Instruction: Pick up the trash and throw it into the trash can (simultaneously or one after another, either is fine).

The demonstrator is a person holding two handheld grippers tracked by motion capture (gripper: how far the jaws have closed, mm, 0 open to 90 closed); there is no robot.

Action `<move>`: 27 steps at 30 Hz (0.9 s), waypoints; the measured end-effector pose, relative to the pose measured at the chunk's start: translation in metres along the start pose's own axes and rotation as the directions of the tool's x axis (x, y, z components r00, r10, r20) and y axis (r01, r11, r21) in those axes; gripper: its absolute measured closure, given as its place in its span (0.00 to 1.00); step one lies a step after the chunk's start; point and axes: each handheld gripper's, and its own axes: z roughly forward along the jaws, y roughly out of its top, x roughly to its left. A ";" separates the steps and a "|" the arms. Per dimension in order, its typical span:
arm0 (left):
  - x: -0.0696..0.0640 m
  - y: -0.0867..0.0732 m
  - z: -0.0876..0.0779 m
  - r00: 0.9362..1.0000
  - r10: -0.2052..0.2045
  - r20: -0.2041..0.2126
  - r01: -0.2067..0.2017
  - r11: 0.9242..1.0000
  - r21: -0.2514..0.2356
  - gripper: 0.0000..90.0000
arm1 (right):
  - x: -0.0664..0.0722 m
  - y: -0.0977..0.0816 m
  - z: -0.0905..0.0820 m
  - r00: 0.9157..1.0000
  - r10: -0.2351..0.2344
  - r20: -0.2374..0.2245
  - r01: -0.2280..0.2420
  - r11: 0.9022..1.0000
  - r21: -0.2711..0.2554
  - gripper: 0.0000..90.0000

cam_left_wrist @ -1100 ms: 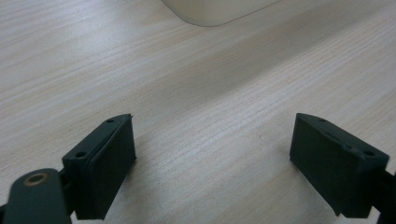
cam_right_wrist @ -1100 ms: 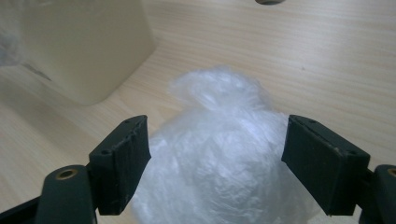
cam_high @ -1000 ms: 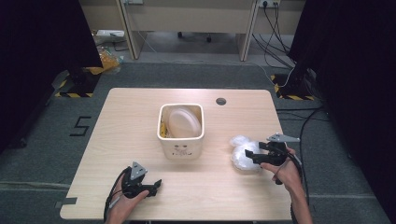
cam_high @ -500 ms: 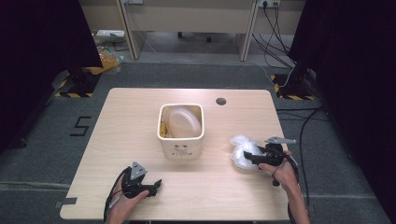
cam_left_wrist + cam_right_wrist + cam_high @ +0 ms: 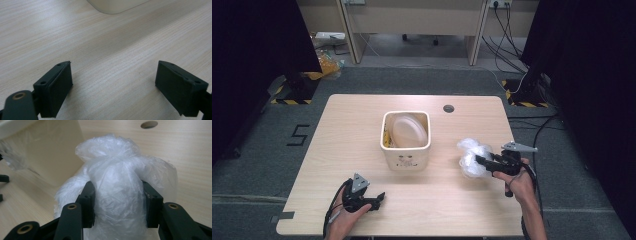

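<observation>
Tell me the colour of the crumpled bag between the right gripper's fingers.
The plastic bag is translucent white, with no print or pattern. It shows best in the right gripper view.

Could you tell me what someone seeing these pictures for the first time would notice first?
Most likely the crumpled clear plastic bag at the table's right side, pinched between the jaws of the right tool, which have just been closing on it. Next, the cream bin in the middle of the wooden table, with a pale plate-like thing inside. The left tool rests open near the front edge, with nothing between its jaws.
</observation>
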 end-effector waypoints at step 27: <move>0.000 0.000 0.000 1.000 -0.002 -0.002 0.002 1.000 0.000 0.14 | 0.058 0.091 -0.007 0.983 -0.098 -0.153 0.080 0.989 -0.120 0.61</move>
